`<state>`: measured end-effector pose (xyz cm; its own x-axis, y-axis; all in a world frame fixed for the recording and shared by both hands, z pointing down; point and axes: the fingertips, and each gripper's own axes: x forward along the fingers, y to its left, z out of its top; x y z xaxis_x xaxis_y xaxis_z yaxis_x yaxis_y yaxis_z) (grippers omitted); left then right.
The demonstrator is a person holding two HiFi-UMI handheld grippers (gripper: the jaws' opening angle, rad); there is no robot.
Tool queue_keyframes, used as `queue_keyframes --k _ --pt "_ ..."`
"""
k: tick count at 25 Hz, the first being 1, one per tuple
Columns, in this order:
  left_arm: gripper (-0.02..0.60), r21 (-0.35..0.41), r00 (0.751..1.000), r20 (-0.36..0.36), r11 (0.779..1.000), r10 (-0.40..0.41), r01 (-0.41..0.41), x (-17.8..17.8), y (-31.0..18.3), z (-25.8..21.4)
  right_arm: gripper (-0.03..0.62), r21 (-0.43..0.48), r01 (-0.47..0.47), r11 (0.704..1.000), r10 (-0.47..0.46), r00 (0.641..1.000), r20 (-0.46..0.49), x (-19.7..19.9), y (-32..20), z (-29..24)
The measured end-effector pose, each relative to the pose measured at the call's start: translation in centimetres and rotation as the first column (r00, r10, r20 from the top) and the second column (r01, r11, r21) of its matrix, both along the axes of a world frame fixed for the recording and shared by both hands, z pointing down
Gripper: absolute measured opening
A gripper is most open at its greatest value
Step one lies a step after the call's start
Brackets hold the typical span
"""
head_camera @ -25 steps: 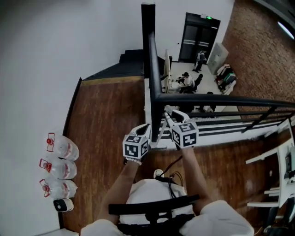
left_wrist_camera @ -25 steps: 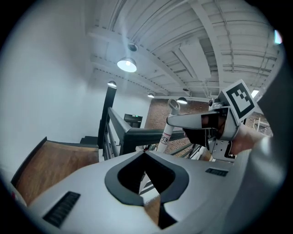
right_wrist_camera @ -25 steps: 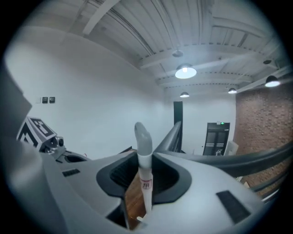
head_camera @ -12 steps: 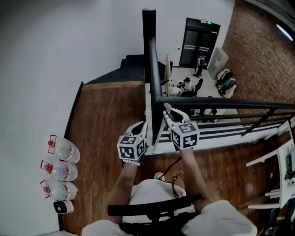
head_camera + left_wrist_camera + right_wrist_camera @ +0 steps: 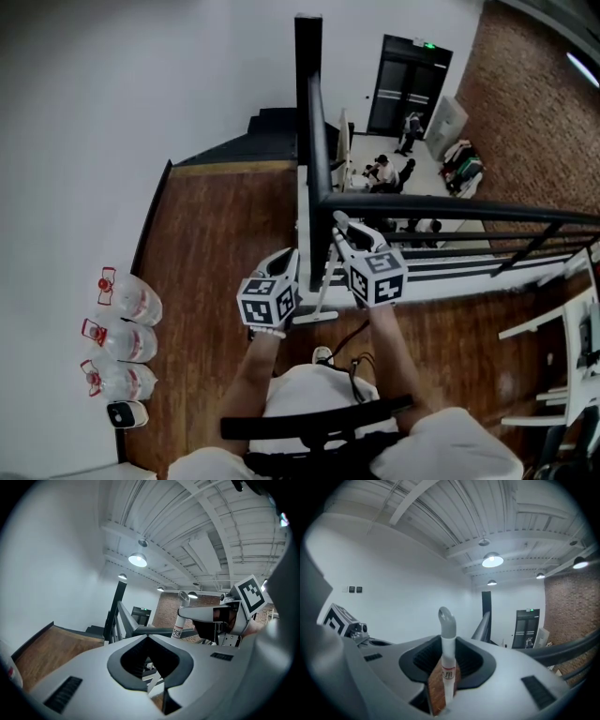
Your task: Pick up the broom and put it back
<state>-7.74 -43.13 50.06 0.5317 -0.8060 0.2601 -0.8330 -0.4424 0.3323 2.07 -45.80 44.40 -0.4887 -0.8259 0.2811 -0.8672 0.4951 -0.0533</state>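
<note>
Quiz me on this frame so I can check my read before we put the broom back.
1. True or false: the right gripper is shut on the broom handle.
2. Where do the three water bottles lie? A: along the white wall. B: on top of a rail. C: between a gripper's jaws.
3. Name the black structure standing just in front of the person.

Key: 1 true. 2 A. 3 the railing.
</note>
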Motion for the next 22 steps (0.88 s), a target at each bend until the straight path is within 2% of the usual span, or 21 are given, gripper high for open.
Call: queue_keyframes --k 7,13,18,22 --pt "-0.006 -0.032 1.0 -0.006 0.999 0.02 -0.02 1.3 1.0 1.1 0.118 -0.05 -0.009 0.999 0.008 1.0 -0.019 1.4 0.1 2.9" --pt "-0.006 -0.057 0.999 0.012 0.997 0.044 -0.043 2.4 1.4 2.5 0.118 -0.147 -0.031 0.989 0.025 0.999 -0.045 2.9 -0.5 11.0" --pt "-0.006 -0.078 0.999 0.026 0.996 0.047 -0.045 2.5 1.1 3.6 0.12 -0.26 -0.036 0.965 0.013 0.996 -0.09 3.4 -0.9 18.1" --pt "-0.006 -0.096 0.998 0.035 0.994 0.052 -0.048 2.8 0.6 4.3 0.121 -0.34 -0.031 0.94 -0.01 0.993 -0.119 3.3 -1.6 21.8"
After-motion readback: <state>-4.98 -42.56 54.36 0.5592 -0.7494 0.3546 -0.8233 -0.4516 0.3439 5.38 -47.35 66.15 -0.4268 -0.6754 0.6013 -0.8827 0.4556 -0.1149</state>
